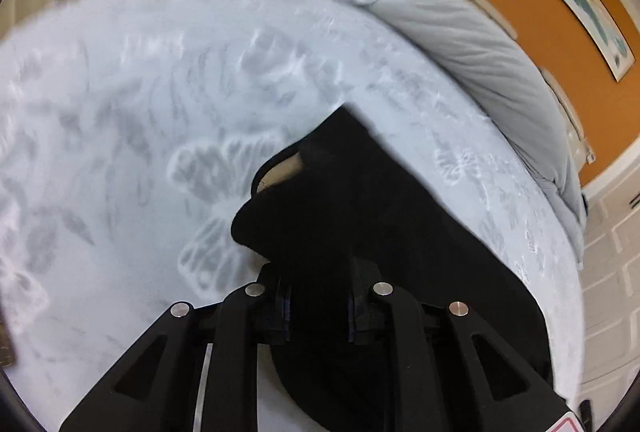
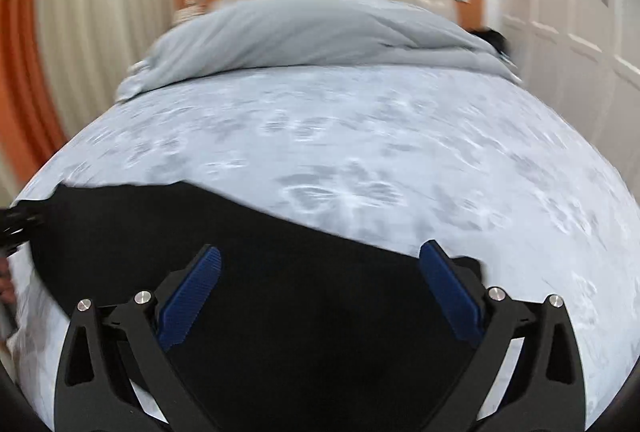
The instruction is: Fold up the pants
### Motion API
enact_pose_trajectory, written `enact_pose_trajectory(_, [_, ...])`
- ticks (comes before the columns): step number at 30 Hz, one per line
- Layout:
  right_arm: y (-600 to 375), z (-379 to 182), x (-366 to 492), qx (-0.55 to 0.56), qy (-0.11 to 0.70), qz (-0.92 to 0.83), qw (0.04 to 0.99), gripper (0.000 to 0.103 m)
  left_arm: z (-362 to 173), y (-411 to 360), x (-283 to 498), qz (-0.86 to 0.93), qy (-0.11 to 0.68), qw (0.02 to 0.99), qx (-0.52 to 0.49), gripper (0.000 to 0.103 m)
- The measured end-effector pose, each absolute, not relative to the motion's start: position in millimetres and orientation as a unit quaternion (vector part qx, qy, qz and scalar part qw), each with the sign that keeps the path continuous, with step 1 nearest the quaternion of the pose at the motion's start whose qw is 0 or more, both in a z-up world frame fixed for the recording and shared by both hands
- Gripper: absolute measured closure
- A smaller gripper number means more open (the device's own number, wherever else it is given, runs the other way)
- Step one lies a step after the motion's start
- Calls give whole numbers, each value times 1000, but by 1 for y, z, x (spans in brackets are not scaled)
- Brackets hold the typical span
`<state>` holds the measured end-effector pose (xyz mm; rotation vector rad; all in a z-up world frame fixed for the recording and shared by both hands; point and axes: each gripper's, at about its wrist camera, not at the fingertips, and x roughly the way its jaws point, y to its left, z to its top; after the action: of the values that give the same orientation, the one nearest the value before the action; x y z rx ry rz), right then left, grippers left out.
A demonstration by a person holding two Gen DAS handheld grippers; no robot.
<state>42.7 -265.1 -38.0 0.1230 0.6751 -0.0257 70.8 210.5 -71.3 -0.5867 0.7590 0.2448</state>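
Black pants point(image 1: 360, 200) lie on the bed point(image 1: 120, 92), bunched between the left claw point(image 1: 320, 272) fingers, which pinch them tight. The right claw point(image 2: 320, 272) hangs wide above them. Lift slowly and keep edges lined up.

Left gripper point(image 1: 318, 272) jaws clamped (fingertips hidden); right gripper point(image 2: 320, 264) jaws spread wide.

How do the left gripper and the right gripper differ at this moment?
The left gripper has its fingers close together, pinching the black fabric pants; the right gripper stands wide open, holding nothing. Cloth hides the left fingertips, while the right's blue ribbed pads show fully. Both are over the pants on the pale patterned bedspread.
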Motion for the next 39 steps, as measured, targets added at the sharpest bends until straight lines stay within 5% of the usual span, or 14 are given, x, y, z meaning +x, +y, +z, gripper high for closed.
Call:
enact_pose_trajectory(9, [-321,-35,39,137,329,-36,934,5,47,11,45,-94,305,938,-135,88])
enact_pose_trajectory(17, [-338,-39,38,177,352,-2,919,5,-64,-121,51,-115,435,893,18,79])
enact_pose_trajectory(18, [-336,-38,37,182,353,14,918,5,-60,-122,39,-116,411,904,37,79])
enact_pose_trajectory(19, [-333,-38,37,189,356,36,914,5,-50,-119,25,-117,386,914,49,67])
enact_pose_trajectory(20, [-328,-39,39,200,363,60,908,5,-40,-115,18,-130,377,916,41,31])
enact_pose_trajectory(21, [-323,-42,42,217,371,90,898,5,-28,-108,11,-149,371,916,21,16])
enact_pose_trajectory(22, [-317,-47,44,235,380,120,887,5,-15,-95,2,-165,353,921,-8,11])
enact_pose_trajectory(30, [-264,-84,59,221,467,175,838,5,-4,-11,-4,-133,349,926,-60,11])
enact_pose_trajectory(36, [-223,-88,67,169,455,176,856,5,-37,62,15,-48,344,929,-126,11])
enact_pose_trajectory(37, [-217,-87,67,156,450,179,861,7,-43,70,17,-23,343,931,-125,11])
enact_pose_trajectory(38, [-208,-86,66,141,444,183,866,36,-48,74,22,-13,353,927,-124,11])
enact_pose_trajectory(39, [-201,-84,66,130,441,184,869,54,-50,76,25,-21,359,925,-126,11])
